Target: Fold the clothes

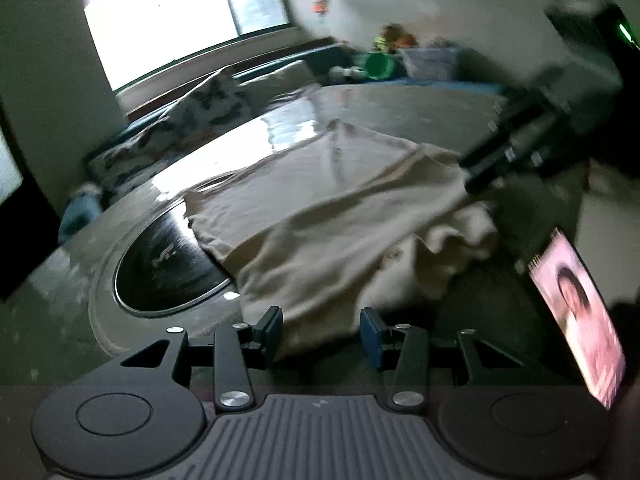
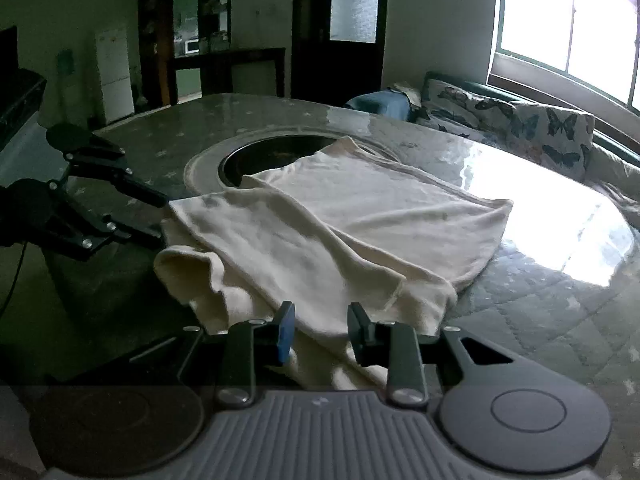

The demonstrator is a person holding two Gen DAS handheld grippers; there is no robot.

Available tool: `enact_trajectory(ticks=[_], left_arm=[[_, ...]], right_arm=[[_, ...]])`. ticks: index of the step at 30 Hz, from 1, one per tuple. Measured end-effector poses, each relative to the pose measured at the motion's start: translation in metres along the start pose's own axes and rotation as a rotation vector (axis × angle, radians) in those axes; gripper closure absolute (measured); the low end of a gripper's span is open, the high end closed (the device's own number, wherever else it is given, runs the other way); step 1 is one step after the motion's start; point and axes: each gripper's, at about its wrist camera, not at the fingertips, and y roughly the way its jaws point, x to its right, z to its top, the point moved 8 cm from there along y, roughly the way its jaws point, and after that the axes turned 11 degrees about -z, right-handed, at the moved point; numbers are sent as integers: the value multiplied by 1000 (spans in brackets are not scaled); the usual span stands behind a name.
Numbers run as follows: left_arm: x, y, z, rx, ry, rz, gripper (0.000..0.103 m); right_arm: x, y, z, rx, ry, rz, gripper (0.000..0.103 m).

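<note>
Right gripper (image 2: pixel 320 332) released over shirt (image 2: pixel 340 216) edge (half folded); left gripper (image 1: pixel 320 334) released; table (image 2: pixel 540 296) shiny.

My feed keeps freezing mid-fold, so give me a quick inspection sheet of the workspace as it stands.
Surface: glossy round table with a dark round inset in the middle, strong window glare.
Job's things: cream garment partly folded, one layer laid over the other, far edge over the inset, near end hanging off the table edge.
Clutter: lit phone screen beside the garment.
Grippers: left hand-held gripper open, cloth lying between the fingers; right hand-held gripper open over the garment's near edge.
Cables: thin dark cable under the left hand-held gripper.
Surroundings: butterfly-print cushions, window, white fridge, dark door.
</note>
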Motion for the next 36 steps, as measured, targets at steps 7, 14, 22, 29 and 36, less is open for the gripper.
enact_trajectory(ticks=[7, 14, 22, 29, 36], left_arm=[[30, 11, -6, -30, 175, -4, 57], [40, 25, 3, 14, 197, -31, 61], [30, 19, 23, 91, 127, -17, 95], [2, 32, 46, 121, 29, -28, 96], [-14, 41, 50, 120, -44, -43, 97]], right_arm=[[-7, -12, -14, -40, -86, 21, 68], [-6, -14, -22, -54, -102, 11, 67], [-6, -20, -23, -41, -137, 16, 61], [-18, -17, -22, -22, -199, 33, 54], [-35, -10, -24, 17, -334, 28, 53]])
